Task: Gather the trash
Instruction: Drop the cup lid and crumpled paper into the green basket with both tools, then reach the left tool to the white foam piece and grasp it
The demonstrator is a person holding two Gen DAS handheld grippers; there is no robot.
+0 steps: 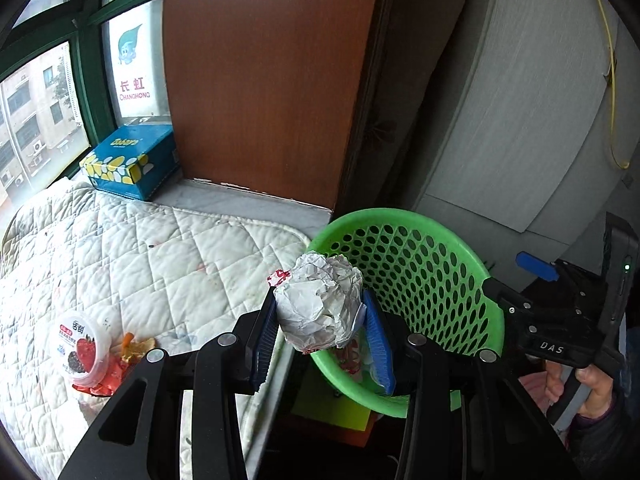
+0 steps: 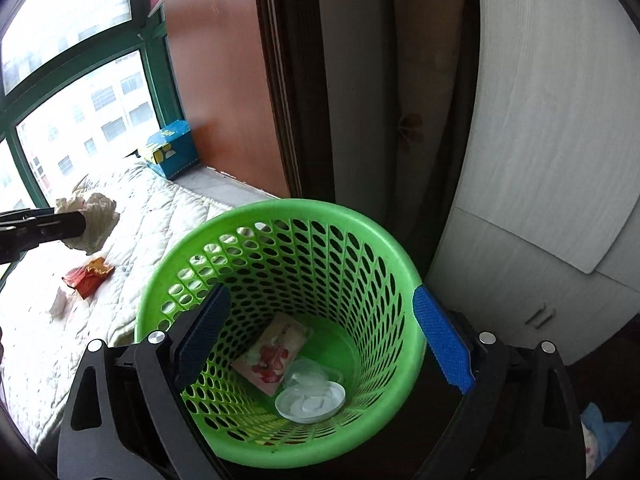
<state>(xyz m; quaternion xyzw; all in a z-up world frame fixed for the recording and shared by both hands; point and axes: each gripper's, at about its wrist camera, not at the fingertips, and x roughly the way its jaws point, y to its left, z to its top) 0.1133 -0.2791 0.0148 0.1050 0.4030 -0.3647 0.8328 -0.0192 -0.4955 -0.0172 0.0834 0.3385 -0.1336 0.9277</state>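
Note:
My left gripper (image 1: 320, 312) is shut on a crumpled ball of white paper (image 1: 318, 304) and holds it in the air beside the near rim of the green mesh basket (image 1: 420, 276). From the right wrist view the ball (image 2: 94, 220) hangs above the quilt, left of the basket (image 2: 280, 216). My right gripper (image 2: 320, 340) is open, its fingers straddling the basket's mouth. Inside the basket lie a wrapper (image 2: 272, 356) and a white lid (image 2: 310, 400). A yogurt cup (image 1: 80, 350), orange peel (image 1: 138, 346) and a red wrapper (image 1: 108, 378) lie on the quilt.
A white quilted pad (image 1: 140, 264) covers the window ledge. A blue tissue box (image 1: 132, 160) stands at the back by the window. A brown wood panel (image 1: 264, 72) rises behind the ledge. White cabinet doors (image 2: 540, 160) stand at the right.

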